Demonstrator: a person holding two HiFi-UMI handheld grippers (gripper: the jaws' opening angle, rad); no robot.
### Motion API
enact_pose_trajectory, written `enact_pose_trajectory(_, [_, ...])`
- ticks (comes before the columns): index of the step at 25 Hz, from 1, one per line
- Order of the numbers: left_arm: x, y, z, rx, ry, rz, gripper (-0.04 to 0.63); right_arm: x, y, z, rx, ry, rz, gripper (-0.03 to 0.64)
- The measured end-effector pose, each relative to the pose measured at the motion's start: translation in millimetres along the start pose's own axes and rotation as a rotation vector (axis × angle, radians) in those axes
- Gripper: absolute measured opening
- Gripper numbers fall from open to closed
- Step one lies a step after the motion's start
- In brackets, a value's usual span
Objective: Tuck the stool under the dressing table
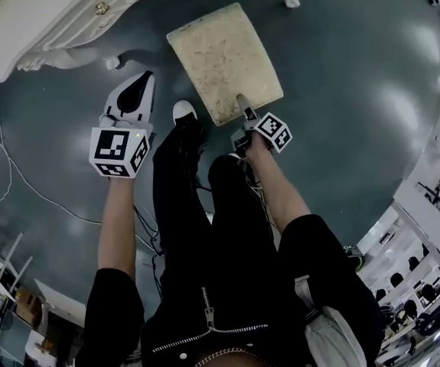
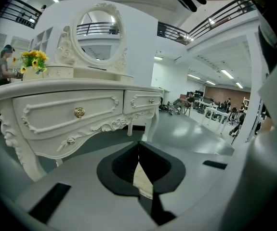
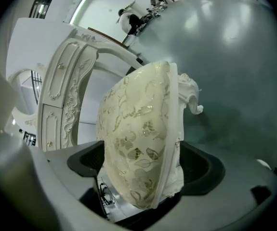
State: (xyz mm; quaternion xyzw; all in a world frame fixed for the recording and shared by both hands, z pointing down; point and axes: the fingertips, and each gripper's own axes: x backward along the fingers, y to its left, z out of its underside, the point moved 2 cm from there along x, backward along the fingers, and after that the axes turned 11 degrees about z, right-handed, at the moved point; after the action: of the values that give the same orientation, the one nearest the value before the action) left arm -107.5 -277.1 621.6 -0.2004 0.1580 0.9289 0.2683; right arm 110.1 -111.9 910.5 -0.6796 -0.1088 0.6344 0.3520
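The stool (image 1: 223, 60), with a cream cushion patterned in gold leaves, stands on the grey floor just in front of the white dressing table (image 1: 51, 14). My right gripper (image 1: 242, 102) is at the seat's near edge. In the right gripper view its jaws stand open, astride the cushion (image 3: 138, 129), with a gap showing on the left side. A carved white stool leg (image 3: 191, 97) shows beyond the seat. My left gripper (image 1: 145, 79) hangs left of the stool, shut and holding nothing, and points at the dressing table's drawers (image 2: 66, 112).
The person's legs and white-toed shoe (image 1: 183, 112) stand between the grippers. A cable (image 1: 28, 189) runs over the floor at the left. Shelving (image 1: 426, 228) lines the right side. An oval mirror (image 2: 98, 30) and yellow flowers (image 2: 34, 59) sit on the dressing table.
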Motion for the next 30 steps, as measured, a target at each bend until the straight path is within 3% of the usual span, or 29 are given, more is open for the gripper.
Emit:
enact_pose_trajectory(8, [12.6, 17.5, 19.1, 0.038, -0.026, -0.072, 0.021, -14.5, -0.8, 1.4, -0.054, -0.062, 0.024, 0.443])
enact_pose_trajectory(17, [18.7, 23.7, 25.0, 0.063, -0.056, -0.101, 0.021, -14.8, -1.3, 0.2, -0.071, 0.023, 0.053, 0.422])
enact_pose_trajectory(30, [26.2, 46.2, 35.9, 0.065, -0.081, -0.140, 0.021, -50.3, 44.4, -16.6, -0.132, 0.019, -0.064, 0.354])
